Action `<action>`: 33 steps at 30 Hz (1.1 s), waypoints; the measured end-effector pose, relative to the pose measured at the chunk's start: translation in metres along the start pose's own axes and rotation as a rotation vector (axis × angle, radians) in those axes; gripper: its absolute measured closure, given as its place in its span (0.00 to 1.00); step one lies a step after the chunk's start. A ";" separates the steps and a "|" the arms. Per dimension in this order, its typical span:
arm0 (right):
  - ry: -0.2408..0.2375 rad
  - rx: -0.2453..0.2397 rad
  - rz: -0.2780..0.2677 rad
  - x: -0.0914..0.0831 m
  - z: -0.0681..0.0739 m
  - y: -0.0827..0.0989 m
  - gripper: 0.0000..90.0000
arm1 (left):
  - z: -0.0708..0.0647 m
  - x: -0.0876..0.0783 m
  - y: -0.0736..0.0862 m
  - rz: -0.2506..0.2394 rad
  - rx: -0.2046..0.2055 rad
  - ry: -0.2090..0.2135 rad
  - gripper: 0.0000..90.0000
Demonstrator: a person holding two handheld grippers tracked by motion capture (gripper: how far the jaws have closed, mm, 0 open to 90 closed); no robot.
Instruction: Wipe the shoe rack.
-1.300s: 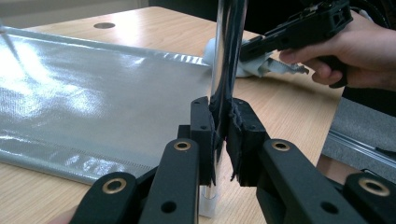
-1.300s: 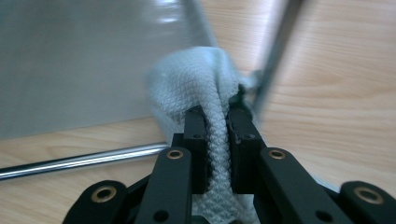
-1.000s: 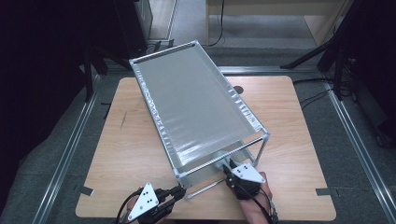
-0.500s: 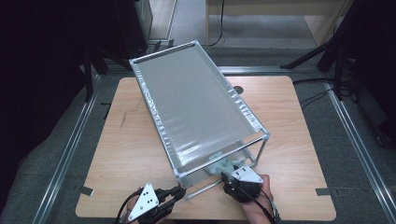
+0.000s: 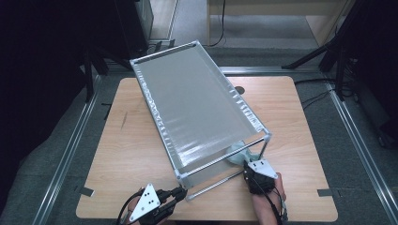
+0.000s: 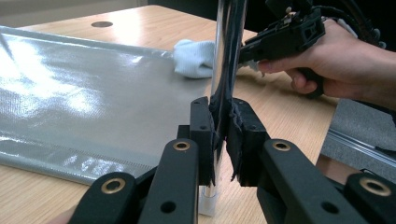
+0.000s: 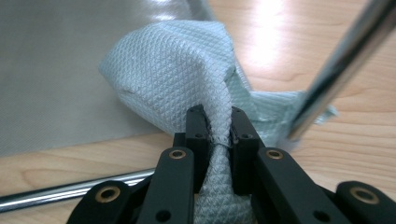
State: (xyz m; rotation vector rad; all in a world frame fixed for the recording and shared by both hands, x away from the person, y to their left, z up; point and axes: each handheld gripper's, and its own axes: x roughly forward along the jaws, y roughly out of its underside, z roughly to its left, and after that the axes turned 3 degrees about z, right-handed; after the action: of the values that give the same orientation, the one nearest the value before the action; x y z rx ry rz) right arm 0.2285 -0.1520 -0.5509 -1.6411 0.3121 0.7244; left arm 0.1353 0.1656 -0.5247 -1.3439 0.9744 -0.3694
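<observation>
In the high view a metal rack frame (image 5: pixel 197 108) with a grey mesh shelf stands slanted across the wooden tabletop (image 5: pixel 300 122), running from the upper centre toward the lower right of the frame. The left gripper (image 5: pixel 179 193), at the bottom left of that view, has its jaws clenched on the frame's near corner post (image 6: pixel 224 70); the left gripper view shows the chrome post rising upright between the black pads. The right gripper (image 5: pixel 247 168), at the bottom right beside the frame's near end, has just been closing its jaws, and they now pinch a fold of a pale blue-green cloth (image 7: pixel 187 74). The cloth lies bunched on the tabletop under the shelf's near right corner, just beside a slanted chrome post (image 7: pixel 341 60) and touching the edge of the grey mesh.
</observation>
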 end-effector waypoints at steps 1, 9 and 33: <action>-0.009 -0.008 0.004 0.000 0.004 0.000 0.91 | 0.000 0.000 0.000 -0.001 0.001 0.000 0.91; -0.192 -0.119 0.023 -0.003 0.065 0.004 0.91 | 0.000 0.000 0.000 0.000 0.000 0.000 0.91; -0.071 -0.033 0.038 -0.004 0.013 -0.002 0.91 | 0.000 0.000 0.000 0.006 0.002 0.002 0.91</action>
State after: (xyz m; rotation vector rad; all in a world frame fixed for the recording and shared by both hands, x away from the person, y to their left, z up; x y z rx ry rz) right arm 0.2230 -0.1399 -0.5475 -1.6402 0.2818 0.8185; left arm 0.1357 0.1657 -0.5253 -1.3388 0.9793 -0.3674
